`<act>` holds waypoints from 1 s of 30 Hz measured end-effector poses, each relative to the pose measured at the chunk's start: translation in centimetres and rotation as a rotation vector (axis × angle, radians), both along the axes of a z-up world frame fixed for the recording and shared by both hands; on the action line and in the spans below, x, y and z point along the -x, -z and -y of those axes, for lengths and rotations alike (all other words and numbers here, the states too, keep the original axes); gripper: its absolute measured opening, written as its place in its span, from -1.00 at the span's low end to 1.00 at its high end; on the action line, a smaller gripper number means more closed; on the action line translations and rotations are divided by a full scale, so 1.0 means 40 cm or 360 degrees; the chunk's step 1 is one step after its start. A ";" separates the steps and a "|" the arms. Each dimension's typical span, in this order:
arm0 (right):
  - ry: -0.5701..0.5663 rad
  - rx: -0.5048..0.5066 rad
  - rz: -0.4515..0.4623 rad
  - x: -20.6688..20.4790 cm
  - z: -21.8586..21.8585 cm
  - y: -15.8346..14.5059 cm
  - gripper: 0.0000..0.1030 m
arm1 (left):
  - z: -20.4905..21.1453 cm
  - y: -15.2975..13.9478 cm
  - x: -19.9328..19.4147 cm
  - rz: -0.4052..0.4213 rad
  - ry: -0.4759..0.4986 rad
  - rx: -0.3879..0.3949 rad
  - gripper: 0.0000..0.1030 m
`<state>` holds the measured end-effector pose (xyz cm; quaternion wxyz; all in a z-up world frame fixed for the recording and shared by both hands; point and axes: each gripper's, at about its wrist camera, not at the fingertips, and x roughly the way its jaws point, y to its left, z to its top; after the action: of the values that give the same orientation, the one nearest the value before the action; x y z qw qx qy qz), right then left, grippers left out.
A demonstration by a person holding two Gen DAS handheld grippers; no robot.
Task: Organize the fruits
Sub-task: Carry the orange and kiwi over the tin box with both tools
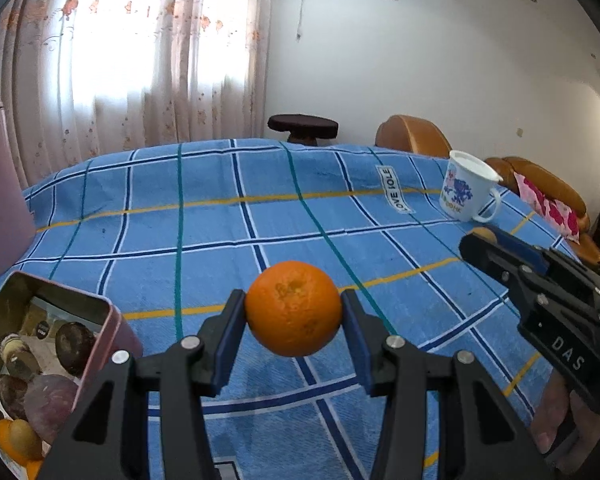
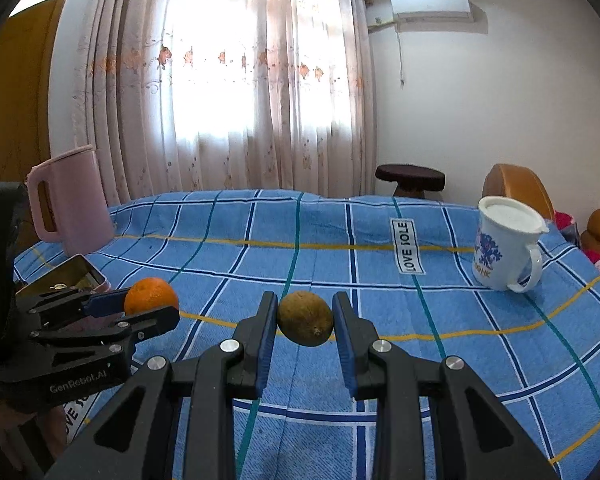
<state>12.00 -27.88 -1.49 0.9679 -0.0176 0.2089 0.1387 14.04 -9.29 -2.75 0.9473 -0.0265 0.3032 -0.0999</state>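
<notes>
Orange [image 1: 293,308] pinched between the pads of the left hand-held gripper [image 1: 294,314], raised above the blue checked table [image 1: 220,216]. Brownish-green oval fruit [image 2: 305,318] clamped likewise in the right hand-held gripper [image 2: 305,320], also off the cloth. Open metal tin [image 1: 96,344] at left, already holding several dark and orange fruits. White mug [image 2: 504,252] and pink jug [image 2: 74,200] farther back. Sorting seemingly well under way; both held fruits not yet placed.
</notes>
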 end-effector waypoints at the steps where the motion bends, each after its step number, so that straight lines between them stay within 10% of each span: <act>1: -0.0002 0.0002 0.0012 0.003 -0.001 -0.001 -0.42 | -0.002 0.000 0.001 0.0004 -0.0003 0.0009 -0.04; 30: -0.0040 0.0037 0.0215 0.076 -0.014 -0.018 -0.42 | 0.001 -0.042 0.094 0.0318 -0.0094 -0.0078 -0.04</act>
<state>8.97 -27.31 -0.75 0.9777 -0.0407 0.1443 0.1468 10.29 -9.31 -1.08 0.9758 -0.0023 0.2085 -0.0665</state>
